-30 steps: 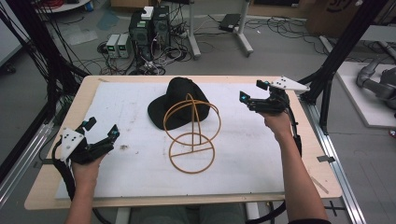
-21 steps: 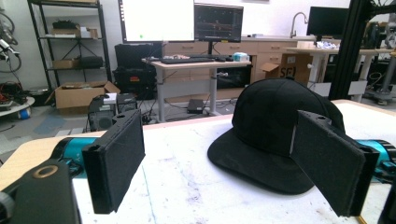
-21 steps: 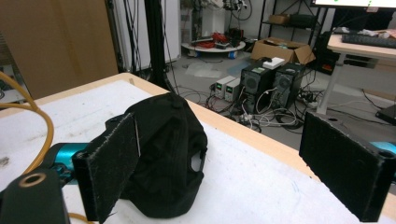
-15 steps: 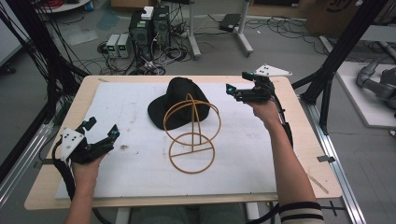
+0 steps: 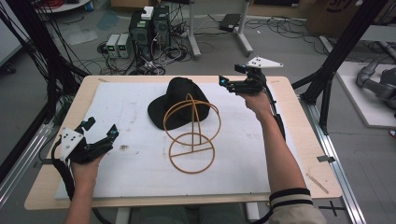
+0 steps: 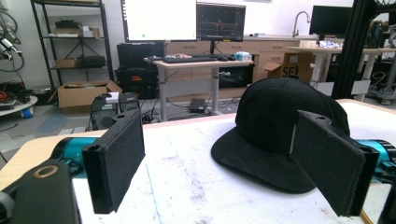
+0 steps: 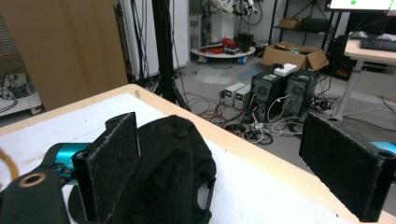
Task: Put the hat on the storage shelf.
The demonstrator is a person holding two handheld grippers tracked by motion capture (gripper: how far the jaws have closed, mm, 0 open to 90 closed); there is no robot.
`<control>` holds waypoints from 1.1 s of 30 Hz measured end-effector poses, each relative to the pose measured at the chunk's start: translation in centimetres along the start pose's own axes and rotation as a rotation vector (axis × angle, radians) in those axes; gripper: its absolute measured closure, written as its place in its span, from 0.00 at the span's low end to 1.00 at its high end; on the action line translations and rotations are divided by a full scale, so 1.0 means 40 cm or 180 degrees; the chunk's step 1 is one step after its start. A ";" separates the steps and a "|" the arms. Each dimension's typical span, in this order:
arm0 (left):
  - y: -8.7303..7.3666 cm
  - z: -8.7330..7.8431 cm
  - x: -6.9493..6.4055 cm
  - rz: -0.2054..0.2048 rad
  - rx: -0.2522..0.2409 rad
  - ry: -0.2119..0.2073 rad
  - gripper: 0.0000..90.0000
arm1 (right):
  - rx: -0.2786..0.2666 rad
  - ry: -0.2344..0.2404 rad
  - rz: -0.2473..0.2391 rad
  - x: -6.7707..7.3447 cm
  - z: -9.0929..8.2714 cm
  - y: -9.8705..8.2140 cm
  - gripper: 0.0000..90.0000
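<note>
High overhead, gripper views share cap (image 6: pixel 285 121)

Lab: monitors (image 6: pixel 196 21), PC towers (image 5: pixel 149 25), floor cables (image 5: pixel 289 28).

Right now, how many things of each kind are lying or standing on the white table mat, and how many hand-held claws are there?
Black fabric baseball cap: 1
Round orange wire hat stand: 1
Hand-held claws with black jaws: 2, the left claw and the right claw, both open
Total: 4
</note>
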State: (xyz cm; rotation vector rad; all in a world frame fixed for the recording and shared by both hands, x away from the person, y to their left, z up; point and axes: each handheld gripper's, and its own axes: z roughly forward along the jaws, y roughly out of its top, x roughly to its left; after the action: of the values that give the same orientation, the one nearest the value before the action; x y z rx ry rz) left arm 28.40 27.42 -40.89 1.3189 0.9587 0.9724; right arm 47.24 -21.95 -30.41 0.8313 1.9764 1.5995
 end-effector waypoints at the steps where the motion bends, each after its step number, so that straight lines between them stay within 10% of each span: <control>1: 0.000 0.000 0.000 0.0003 -0.0002 0.0008 0.20 | -0.0004 -0.0005 0.0004 -0.001 0.003 0.000 0.13; 19: -0.003 0.000 0.003 0.0004 0.0021 0.0032 0.20 | -0.0139 -0.0052 0.0174 -0.009 0.097 0.011 0.13; 33: -0.004 -0.005 0.007 -0.0005 0.0025 0.0070 0.20 | 0.0094 0.0141 0.0329 0.019 0.203 -0.067 0.13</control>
State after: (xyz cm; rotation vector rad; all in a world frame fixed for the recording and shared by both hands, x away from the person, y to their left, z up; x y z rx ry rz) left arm 28.30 27.76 -41.07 1.3161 0.9810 0.9848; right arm 51.81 -16.11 -34.75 0.9310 2.0221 1.6634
